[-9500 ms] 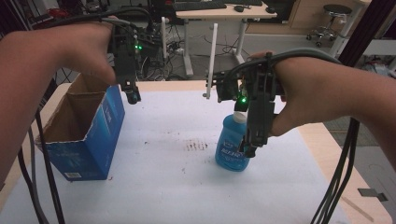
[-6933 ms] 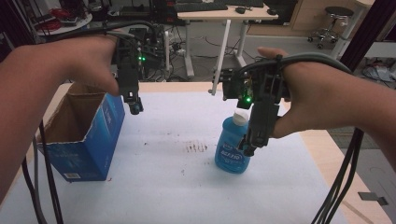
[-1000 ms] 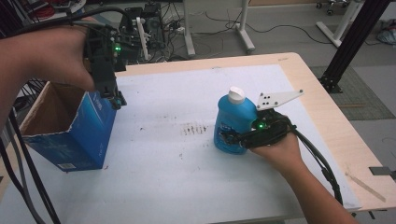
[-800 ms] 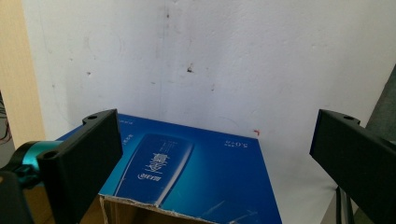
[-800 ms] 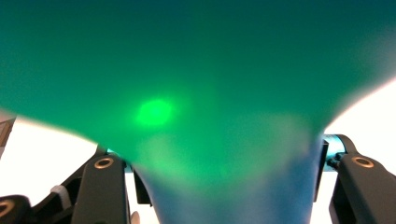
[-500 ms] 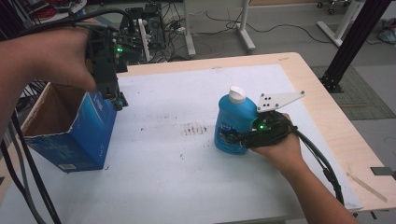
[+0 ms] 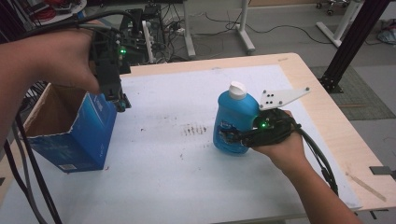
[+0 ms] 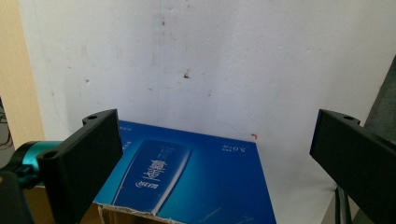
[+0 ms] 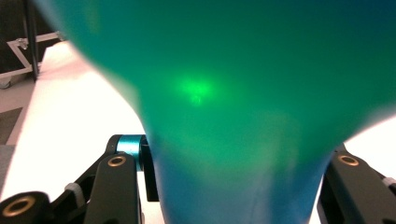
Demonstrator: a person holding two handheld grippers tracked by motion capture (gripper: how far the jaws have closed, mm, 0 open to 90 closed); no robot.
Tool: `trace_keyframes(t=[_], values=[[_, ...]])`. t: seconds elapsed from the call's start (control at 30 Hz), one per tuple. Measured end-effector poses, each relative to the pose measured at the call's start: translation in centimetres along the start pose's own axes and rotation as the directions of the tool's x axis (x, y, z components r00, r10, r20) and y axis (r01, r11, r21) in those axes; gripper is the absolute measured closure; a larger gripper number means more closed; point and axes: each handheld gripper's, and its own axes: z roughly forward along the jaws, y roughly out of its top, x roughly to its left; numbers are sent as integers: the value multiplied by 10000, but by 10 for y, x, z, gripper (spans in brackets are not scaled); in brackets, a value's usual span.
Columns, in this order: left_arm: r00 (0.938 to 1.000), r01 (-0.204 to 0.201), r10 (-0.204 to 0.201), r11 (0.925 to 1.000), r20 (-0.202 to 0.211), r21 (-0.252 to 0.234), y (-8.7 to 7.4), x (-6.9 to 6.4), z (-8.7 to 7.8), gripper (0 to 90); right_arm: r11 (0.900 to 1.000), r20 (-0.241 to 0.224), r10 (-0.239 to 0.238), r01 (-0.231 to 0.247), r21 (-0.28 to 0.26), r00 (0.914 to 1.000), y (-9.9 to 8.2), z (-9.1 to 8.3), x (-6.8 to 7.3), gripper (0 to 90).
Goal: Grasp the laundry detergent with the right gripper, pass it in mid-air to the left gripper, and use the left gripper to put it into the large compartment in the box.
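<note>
Standing at the table's left, a glossy blue cardboard box [image 7: 70, 135] gapes open on top, its brown inner walls showing from above; the left gripper view adds printed white lettering and a ragged torn edge. Just above that rim the left gripper [image 7: 119, 100] hovers, its flat black jaws spread wide with nothing between them. Right of centre on the white, smudged mat [image 7: 187, 177] stands a smooth translucent blue bottle [image 7: 233, 123] with a white cap, its waisted lower body pinched by the right gripper [image 7: 229, 137], whose jaws have just been closing.
</note>
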Motion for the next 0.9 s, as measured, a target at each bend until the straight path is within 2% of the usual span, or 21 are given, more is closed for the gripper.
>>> trace_keyframes(t=[0.3, 0.47, 0.63, 0.9], values=[[9995, -299, 299, 9995, -64, -115, 5, -10, -8, 23, 9980, -317, -512, 523, 344, 9982, 28, -1, 12, 453], [9990, -448, 446, 9986, -67, -265, 8, -16, -14, 23, 9973, -616, -611, 634, 359, 9962, 39, 3, 19, 454], [9981, -610, 613, 9966, 34, -547, 12, -24, -19, 23, 9958, -974, -698, 751, 528, 9928, 45, 12, 25, 454], [9948, -1017, 1018, 9937, -3, -478, 22, -36, -21, 23, 9918, -1588, -783, 930, 874, 9842, 48, 33, 38, 455]])
